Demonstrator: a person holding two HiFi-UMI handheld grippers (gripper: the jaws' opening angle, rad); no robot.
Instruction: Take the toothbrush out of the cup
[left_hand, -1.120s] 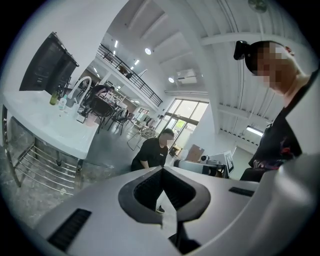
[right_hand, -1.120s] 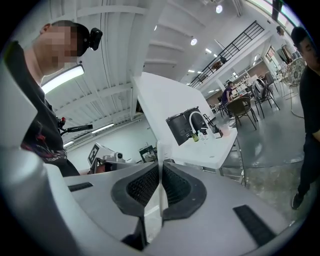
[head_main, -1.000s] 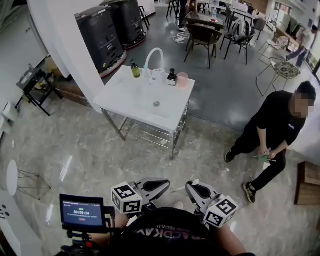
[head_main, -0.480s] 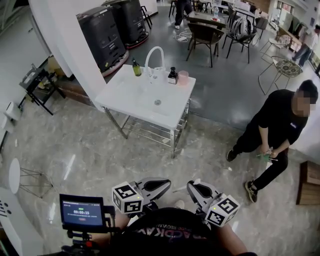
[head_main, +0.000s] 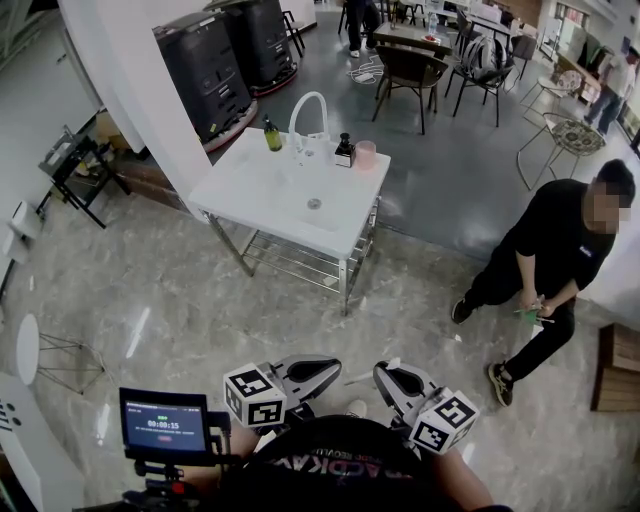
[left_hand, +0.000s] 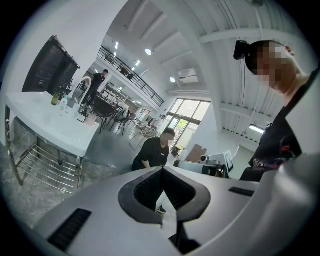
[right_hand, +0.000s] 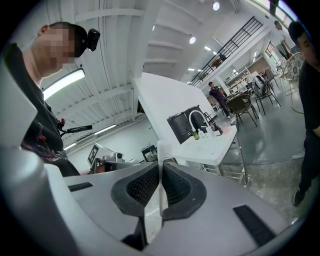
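Note:
A pink cup (head_main: 366, 155) stands at the far right corner of the white sink table (head_main: 280, 215), well ahead of me; what is inside it is too small to make out. Both grippers hang close to my body at the bottom of the head view. My right gripper (head_main: 380, 372) is shut on a slim white stick (right_hand: 162, 150), apparently the toothbrush, whose end pokes out past the jaw tips. My left gripper (head_main: 335, 368) has its tips touching and holds nothing. In the gripper views the cup (left_hand: 91, 121) (right_hand: 226, 129) sits far off beyond the jaws.
A curved white faucet (head_main: 305, 105), a green bottle (head_main: 272, 137) and a dark dispenser (head_main: 344, 152) line the sink's far edge. A person in black (head_main: 550, 250) bends over at right. Two black machines (head_main: 205, 70), chairs (head_main: 410, 70) and a phone screen (head_main: 165, 425) surround marble floor.
Both grippers have stayed where they were with the same grip. The person in black has shifted slightly, and someone far behind walked on.

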